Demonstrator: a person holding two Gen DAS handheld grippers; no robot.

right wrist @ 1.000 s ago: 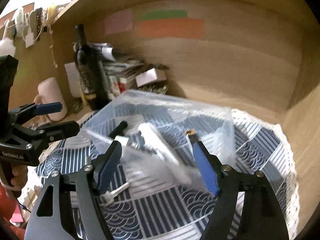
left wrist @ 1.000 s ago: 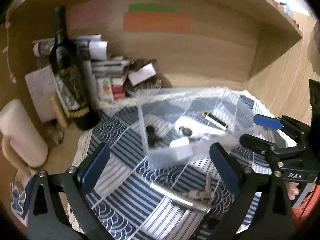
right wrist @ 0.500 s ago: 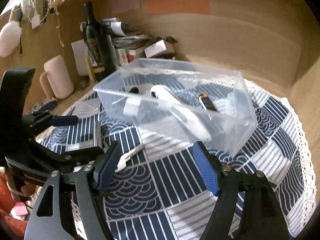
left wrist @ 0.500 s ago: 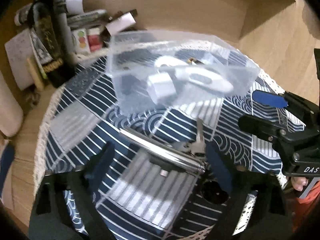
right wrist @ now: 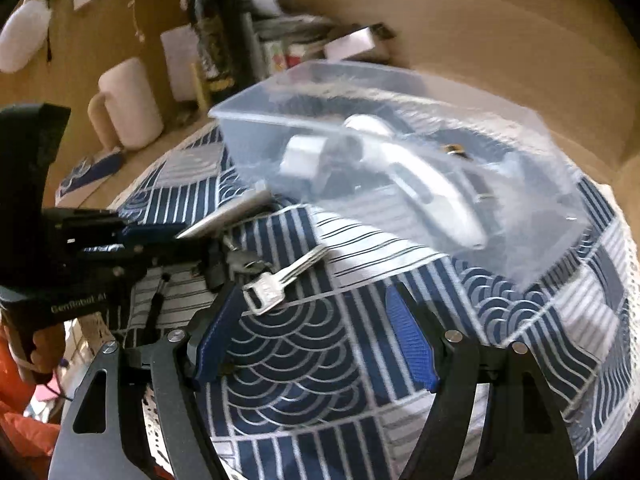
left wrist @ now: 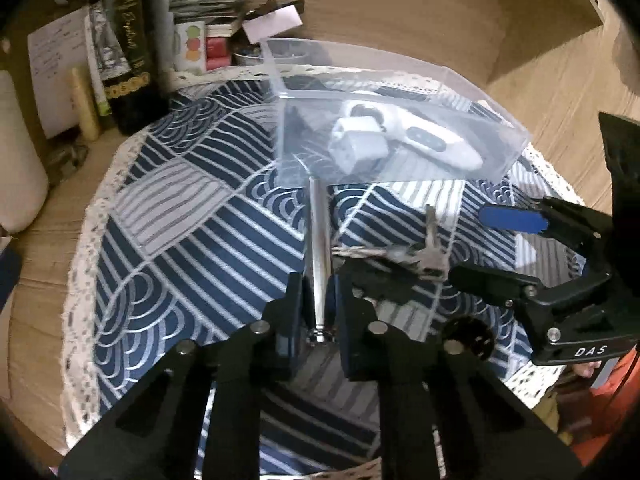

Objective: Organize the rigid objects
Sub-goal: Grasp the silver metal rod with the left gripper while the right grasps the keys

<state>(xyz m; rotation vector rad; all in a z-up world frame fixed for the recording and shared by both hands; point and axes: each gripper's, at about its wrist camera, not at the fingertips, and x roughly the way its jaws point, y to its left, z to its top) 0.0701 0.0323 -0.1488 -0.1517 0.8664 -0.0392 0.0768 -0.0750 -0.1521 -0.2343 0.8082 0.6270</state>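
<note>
My left gripper [left wrist: 316, 312] is shut on a silver metal rod [left wrist: 319, 240], which points from the fingers toward the clear plastic bin [left wrist: 492, 100]. The rod also shows in the right wrist view [right wrist: 228, 216]. The bin holds a white charger cube [left wrist: 360, 148], a white oblong device [left wrist: 436, 140] and small dark items. A bunch of keys [left wrist: 428, 256] lies on the blue patterned cloth beside the rod. My right gripper [right wrist: 316, 340] is open and empty, just in front of the keys [right wrist: 280, 280].
A dark wine bottle [left wrist: 124, 52], papers and small boxes [left wrist: 200, 40] stand at the back left by the wooden wall. A cream mug [right wrist: 128, 104] stands left of the cloth [left wrist: 180, 200].
My left gripper has dropped to the cloth and closed on the metal rod. The right gripper has moved lower and closer to the keys.
</note>
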